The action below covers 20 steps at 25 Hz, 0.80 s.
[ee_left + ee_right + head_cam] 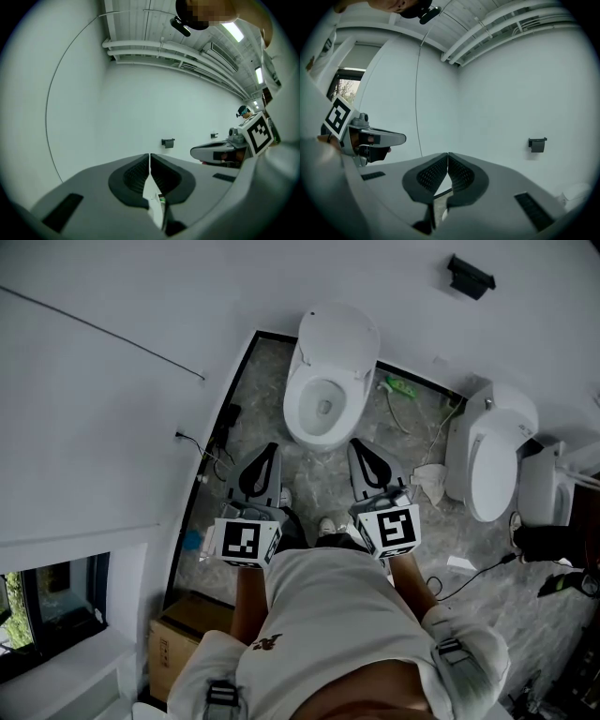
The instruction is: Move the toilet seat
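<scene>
Your left tongs [271, 450] and right tongs [357, 446] are both pinched together with nothing in them. You hold them flat, side by side, I think to aim at the toilet [334, 343]. Its seat [297, 418] lies down, just ahead, between both tips.

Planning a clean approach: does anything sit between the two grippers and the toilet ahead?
Nothing visible does. Only bare floor separates the left gripper and the right gripper from the toilet. The cables lie off to the left side.
</scene>
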{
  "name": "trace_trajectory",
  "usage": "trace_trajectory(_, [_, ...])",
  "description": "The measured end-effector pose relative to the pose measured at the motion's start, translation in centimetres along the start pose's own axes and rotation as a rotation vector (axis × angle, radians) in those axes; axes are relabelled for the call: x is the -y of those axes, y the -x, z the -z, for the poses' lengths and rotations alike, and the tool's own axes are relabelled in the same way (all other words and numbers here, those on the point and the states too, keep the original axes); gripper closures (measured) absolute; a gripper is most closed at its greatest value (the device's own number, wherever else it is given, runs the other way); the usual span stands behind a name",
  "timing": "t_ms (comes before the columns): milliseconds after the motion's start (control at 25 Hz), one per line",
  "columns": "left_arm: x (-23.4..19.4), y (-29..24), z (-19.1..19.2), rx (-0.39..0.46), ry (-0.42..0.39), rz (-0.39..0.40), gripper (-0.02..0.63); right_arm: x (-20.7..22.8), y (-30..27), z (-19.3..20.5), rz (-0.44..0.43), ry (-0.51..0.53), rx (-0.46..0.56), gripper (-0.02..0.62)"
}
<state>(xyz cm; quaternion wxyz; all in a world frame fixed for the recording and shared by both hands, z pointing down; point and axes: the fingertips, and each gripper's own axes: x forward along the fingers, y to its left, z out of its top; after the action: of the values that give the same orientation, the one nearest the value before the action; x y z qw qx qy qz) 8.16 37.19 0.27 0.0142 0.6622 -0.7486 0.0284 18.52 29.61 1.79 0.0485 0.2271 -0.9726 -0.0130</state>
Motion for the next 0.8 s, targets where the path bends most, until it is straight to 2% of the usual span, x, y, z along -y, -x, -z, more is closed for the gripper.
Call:
trace_trajectory(120, [-2.0, -1.4, 0.2, 0.004, -0.004, 0.035, 0.577, -0.3, -2.0, -0.6, 0.028, -0.002, 0.026, 0.574])
trace_trajectory(400, [-6.6, -4.9, -0.6, 0.021, -0.011, 0.139, 0.577, 0.0, -6.4, -1.6, 0.158, 0.009, 0.003, 0.575])
trace_trajectory(520, [-8.6, -6.6, -0.8, 0.024, -0.008, 0.184, 0.577, -0.4, -8.6, -1.9, 0.187, 0.012, 0.005, 0.575])
trace_trajectory(800, [-13.1, -9.4, 0.2, 0.018, 0.006, 0.282, 0.577, -1.1, -12.7, -1.8, 0.295, 0.024, -0.019, 0.574])
